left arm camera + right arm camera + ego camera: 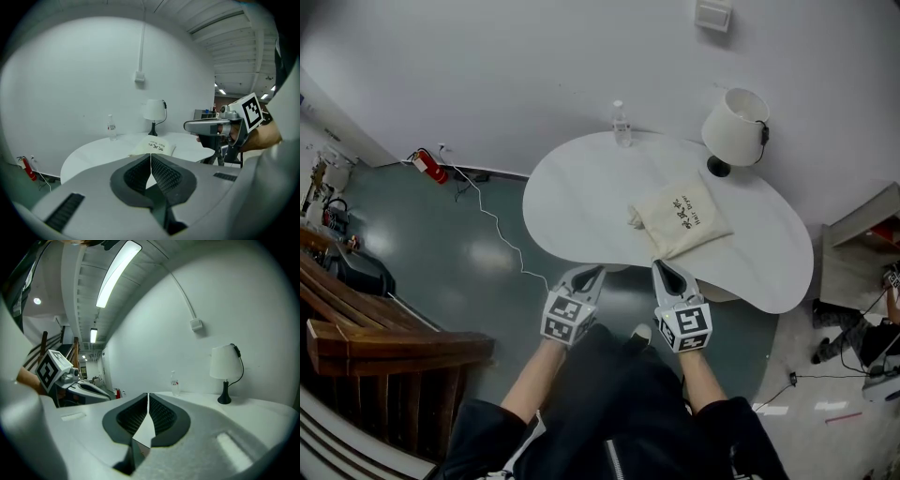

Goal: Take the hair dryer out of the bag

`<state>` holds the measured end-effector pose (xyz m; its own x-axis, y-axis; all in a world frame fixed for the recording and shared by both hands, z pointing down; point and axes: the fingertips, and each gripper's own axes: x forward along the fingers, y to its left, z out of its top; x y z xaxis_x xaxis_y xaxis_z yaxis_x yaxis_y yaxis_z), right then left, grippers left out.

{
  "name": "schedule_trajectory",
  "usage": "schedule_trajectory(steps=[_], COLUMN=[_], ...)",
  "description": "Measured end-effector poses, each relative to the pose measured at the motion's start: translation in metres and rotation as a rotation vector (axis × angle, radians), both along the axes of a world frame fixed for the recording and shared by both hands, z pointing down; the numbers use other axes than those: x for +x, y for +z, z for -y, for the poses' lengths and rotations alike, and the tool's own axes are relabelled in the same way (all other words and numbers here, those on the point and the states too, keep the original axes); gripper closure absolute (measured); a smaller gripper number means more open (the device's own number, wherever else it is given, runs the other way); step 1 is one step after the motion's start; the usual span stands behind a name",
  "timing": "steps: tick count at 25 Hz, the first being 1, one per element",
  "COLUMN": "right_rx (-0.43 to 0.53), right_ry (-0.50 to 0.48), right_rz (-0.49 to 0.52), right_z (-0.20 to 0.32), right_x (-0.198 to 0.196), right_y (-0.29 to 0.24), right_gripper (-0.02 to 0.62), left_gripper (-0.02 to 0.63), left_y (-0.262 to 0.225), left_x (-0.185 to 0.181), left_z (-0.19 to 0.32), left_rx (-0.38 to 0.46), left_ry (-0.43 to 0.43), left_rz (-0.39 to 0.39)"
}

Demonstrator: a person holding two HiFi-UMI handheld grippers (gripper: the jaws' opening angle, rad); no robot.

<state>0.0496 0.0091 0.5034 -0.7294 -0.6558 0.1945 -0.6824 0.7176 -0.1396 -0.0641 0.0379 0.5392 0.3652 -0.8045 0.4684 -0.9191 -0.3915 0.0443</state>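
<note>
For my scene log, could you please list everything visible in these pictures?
table: one, white, ahead of the person
bag: one, cream with dark print, flat on the table
water bottle: one, clear, table's far edge
lamp: one, white shade, black base, table's far right
fire extinguisher: one, red, floor by the wall
cable: one, white, across the floor
left gripper: one, grey, shut, empty, near table's edge
right gripper: one, grey, shut, empty, beside the left
</note>
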Motion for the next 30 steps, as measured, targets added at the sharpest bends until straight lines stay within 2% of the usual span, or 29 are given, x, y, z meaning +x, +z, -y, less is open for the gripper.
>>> schedule_trajectory(steps=[4,10,17,30], right_rx=[0.007,0.013,0.008,-0.031], right_ry=[0.001,0.016,0.031,0.061], right_rz=[-0.002,-0.04,-0.111,-0.212], right_z=[0.011,0.036,0.076,0.144], right_x=[0.001,0.005,0.004,-0.012], right_y=[0.001,0.003,0.009,0.024], right_gripper=[0.588,0.588,0.585,0.516], left_gripper=[0.594,0.594,0.594,0.594], left_y=[0.0,0.007,0.022,0.04], left_x=[0.002,0.017,0.016,0.014], left_z=[0.018,0.052,0.101,0.185], left_rx=[0.0,0.001,-0.02,-0.056], left_ry=[0.001,0.051,0.077,0.188], left_rz=[-0.005,-0.017,-0.051,-0.078])
